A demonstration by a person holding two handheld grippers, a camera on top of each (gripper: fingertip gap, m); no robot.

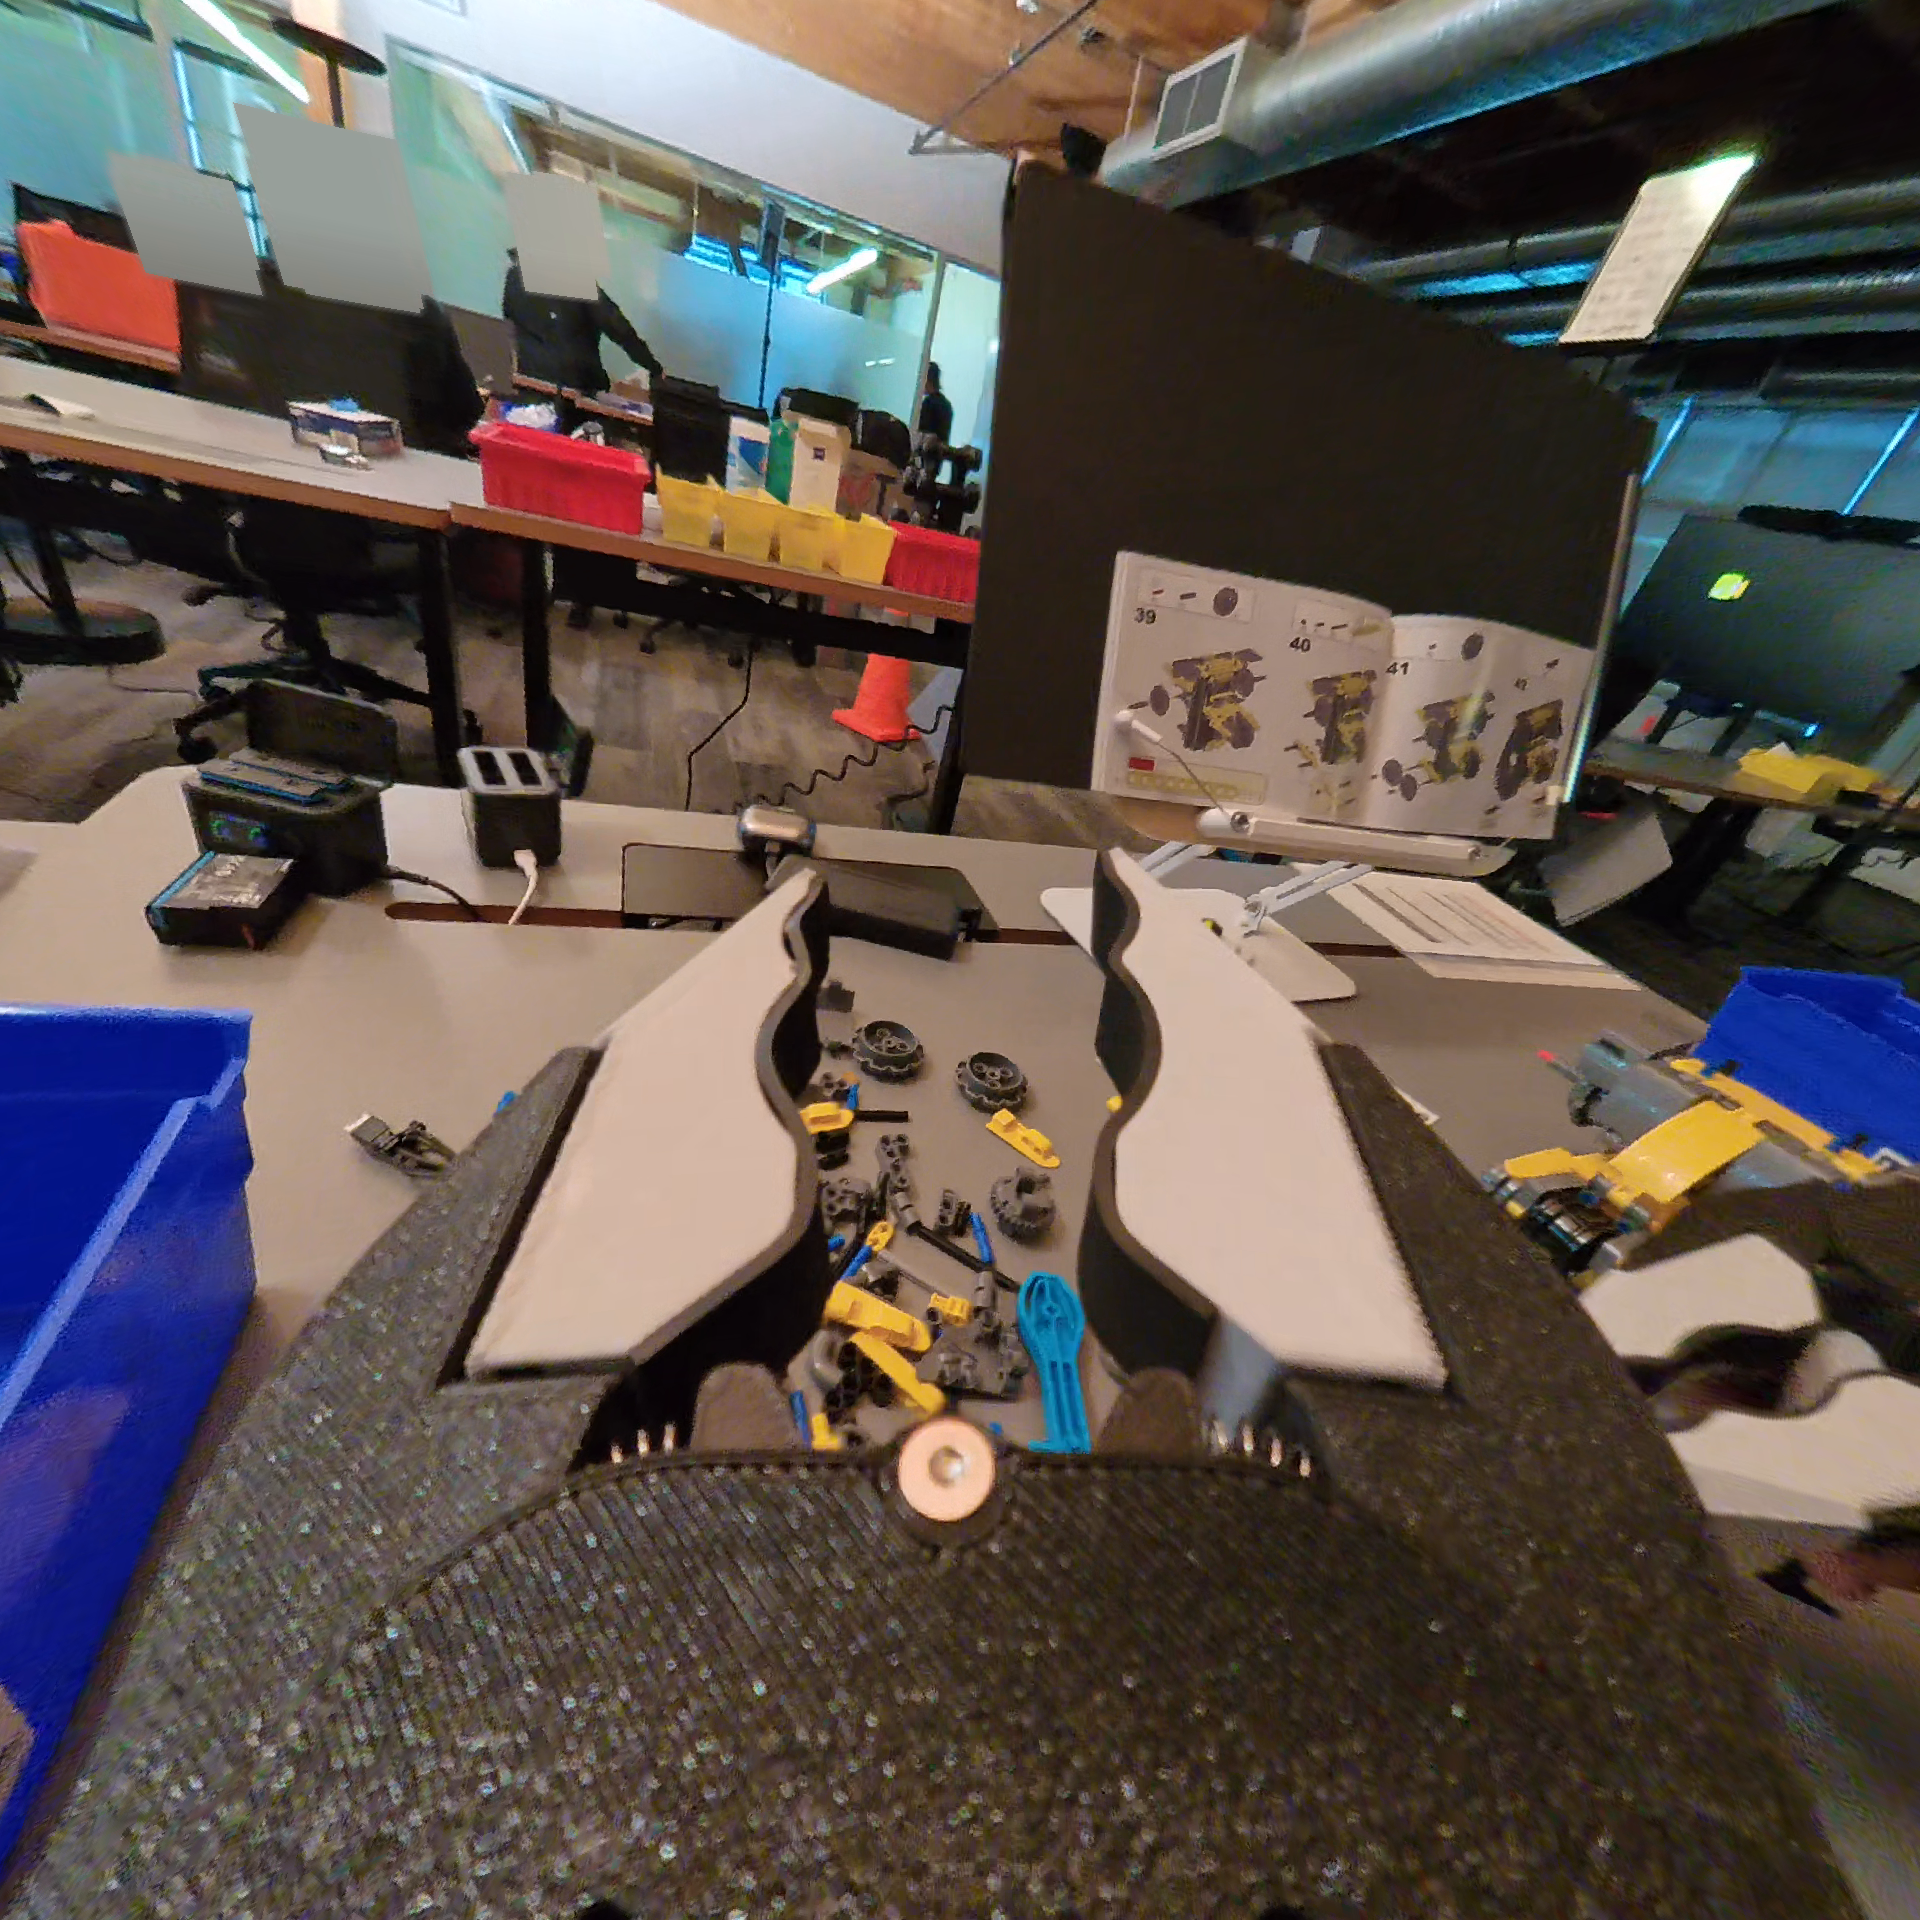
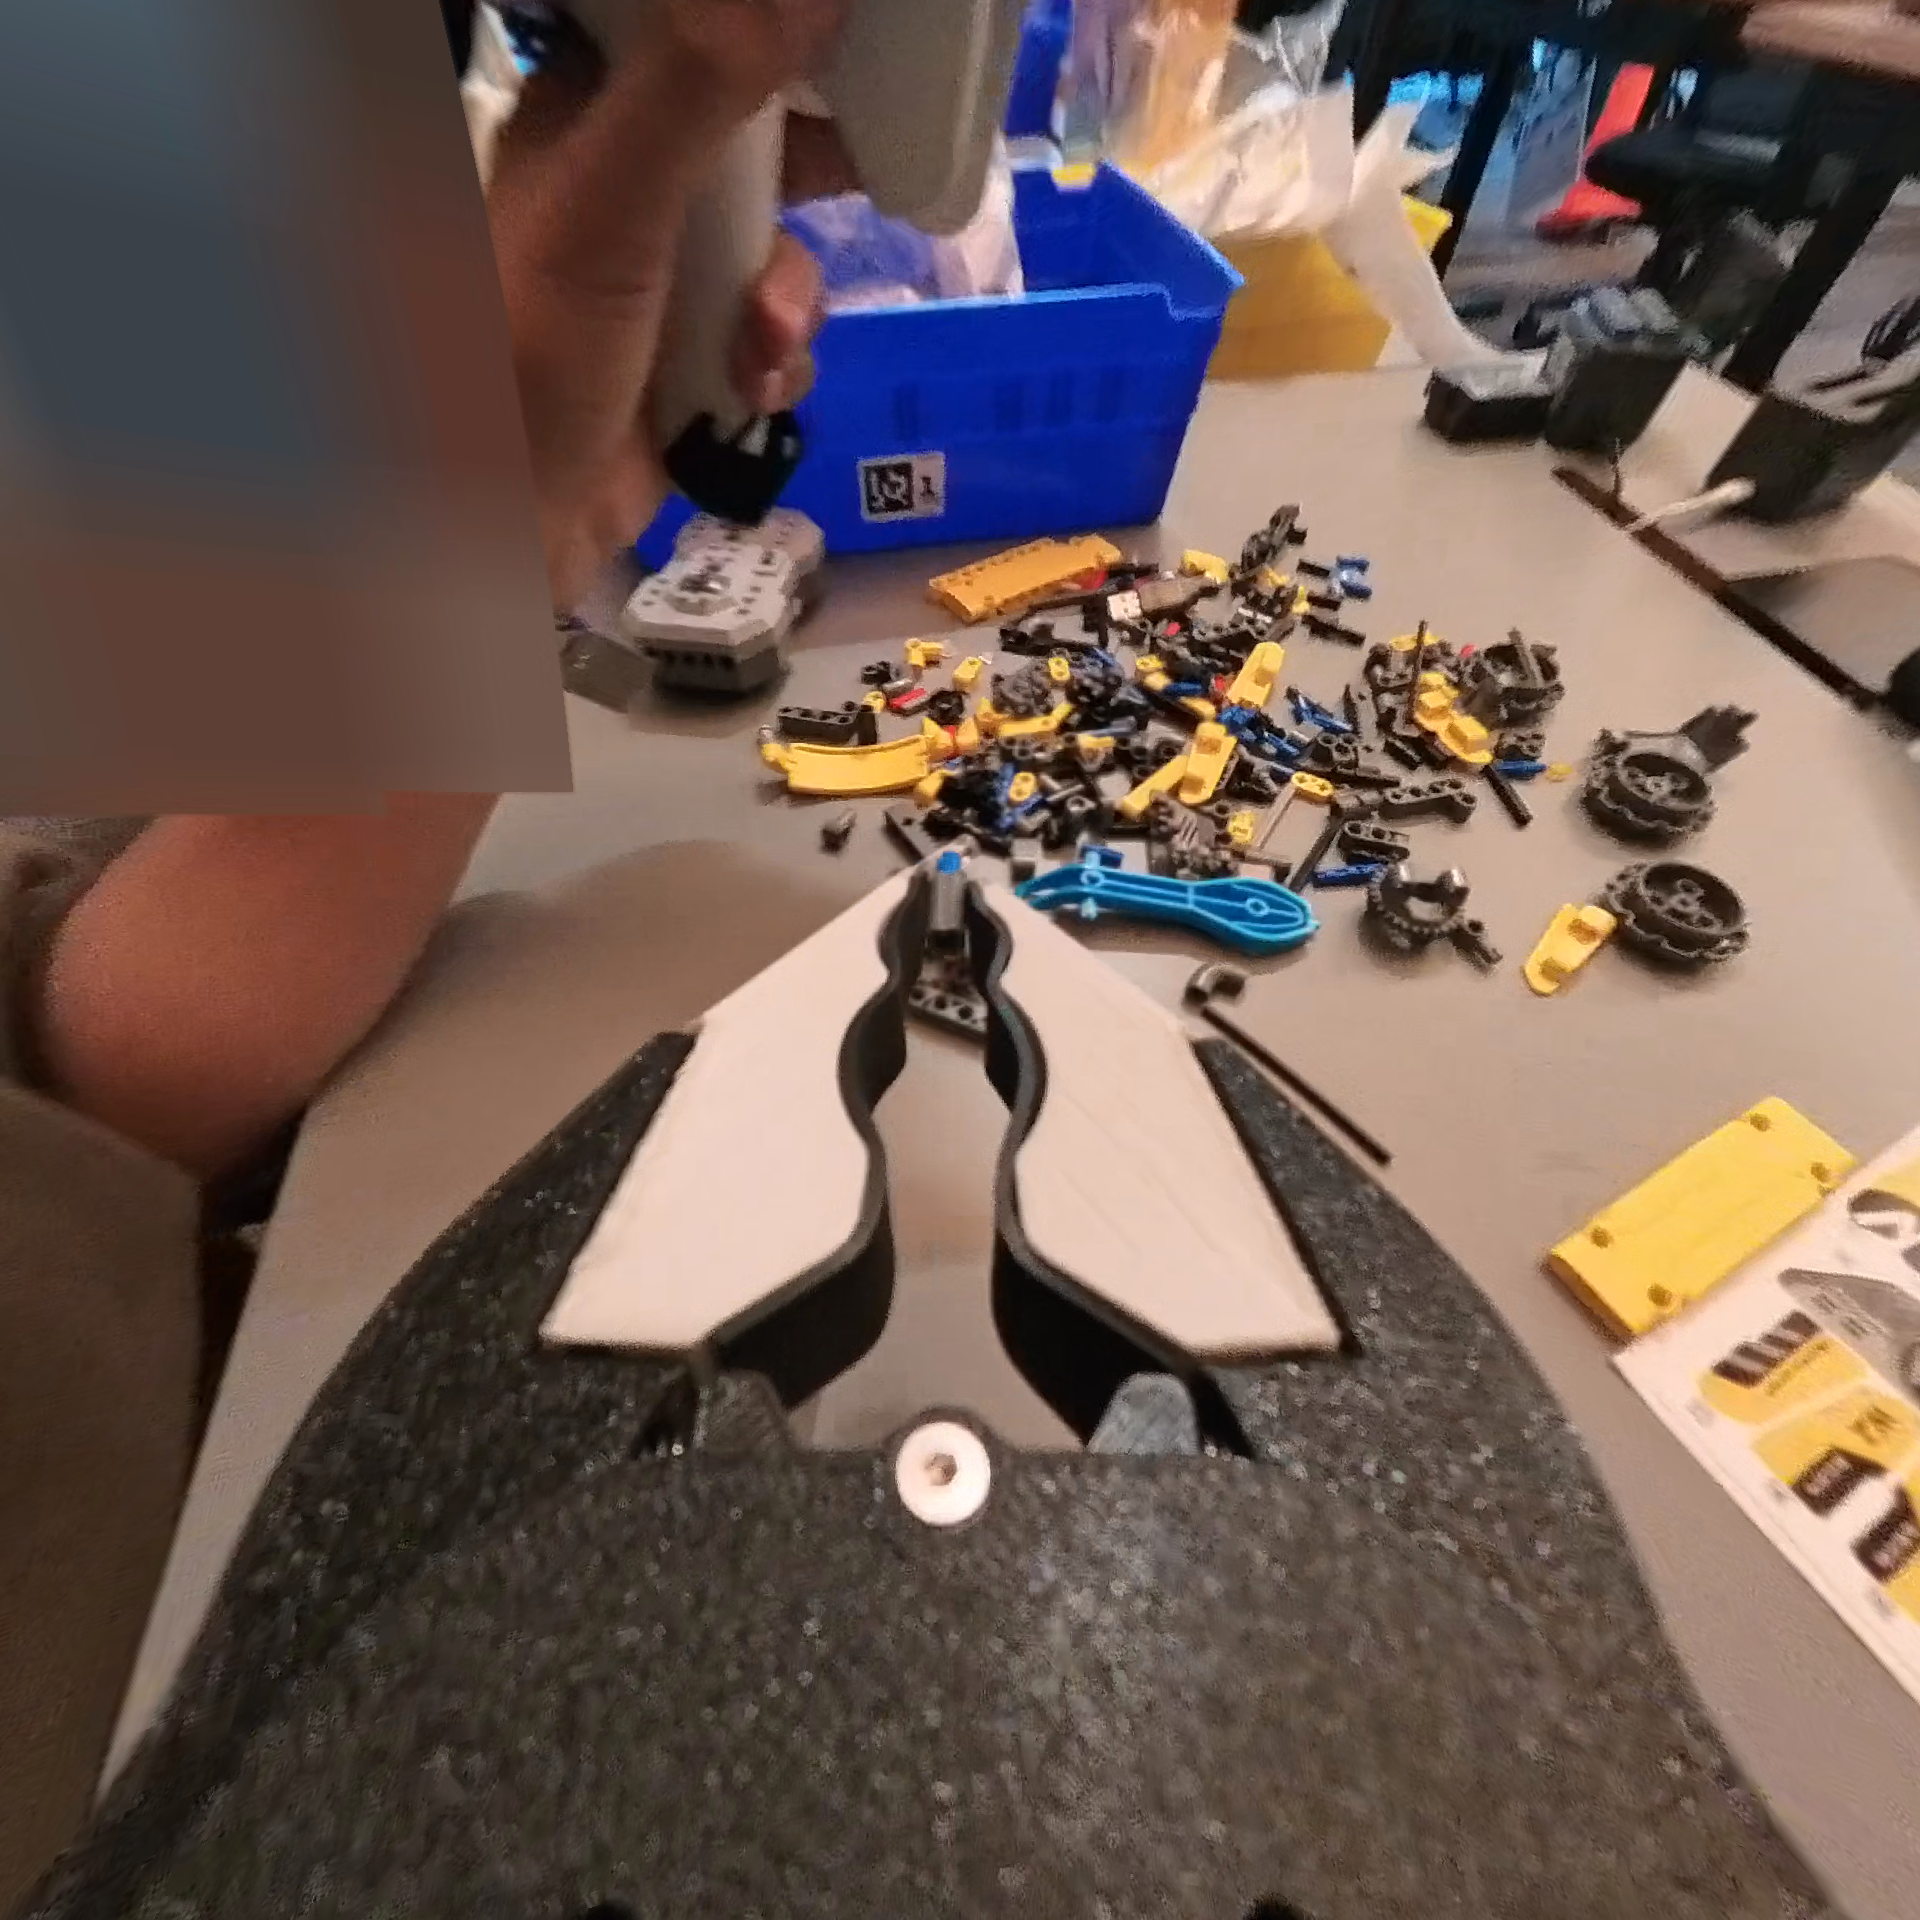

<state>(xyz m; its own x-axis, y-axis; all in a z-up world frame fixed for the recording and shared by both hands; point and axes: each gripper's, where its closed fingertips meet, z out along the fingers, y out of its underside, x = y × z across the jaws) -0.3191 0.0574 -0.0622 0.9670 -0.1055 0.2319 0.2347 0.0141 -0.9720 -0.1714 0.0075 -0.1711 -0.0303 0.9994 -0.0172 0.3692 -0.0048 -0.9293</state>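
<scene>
My left gripper [image 1: 956, 883] is open and empty, its fingers spread over a pile of small black, yellow and blue toy parts [image 1: 914, 1247] on the grey table. A light-blue flat tool [image 1: 1055, 1340] lies between its fingers near the base. My right gripper [image 2: 940, 883] is shut on a small dark grey part with a blue tip [image 2: 945, 904], held at the near edge of the same pile [image 2: 1195, 727]. The light-blue tool [image 2: 1174, 904] lies just right of its tips. A part-built yellow and grey model [image 1: 1683, 1143] lies at the right of the left wrist view.
Blue bins stand at the left [image 1: 104, 1247] and right [image 1: 1829, 1039]; one [image 2: 997, 416] is behind the pile. A person's hand grips a pale handle over a grey block [image 2: 717, 603]. Black wheels [image 2: 1673, 904], a yellow panel [image 2: 1694, 1216], a leaflet [image 2: 1818, 1403], an open booklet on a stand [image 1: 1340, 717], chargers [image 1: 281, 821]. One gripper's finger ends stand about 20 cm off the other's. The yellow panel [image 2: 1694, 1216] is about 20 cm from my right fingertips and 30 cm from my left.
</scene>
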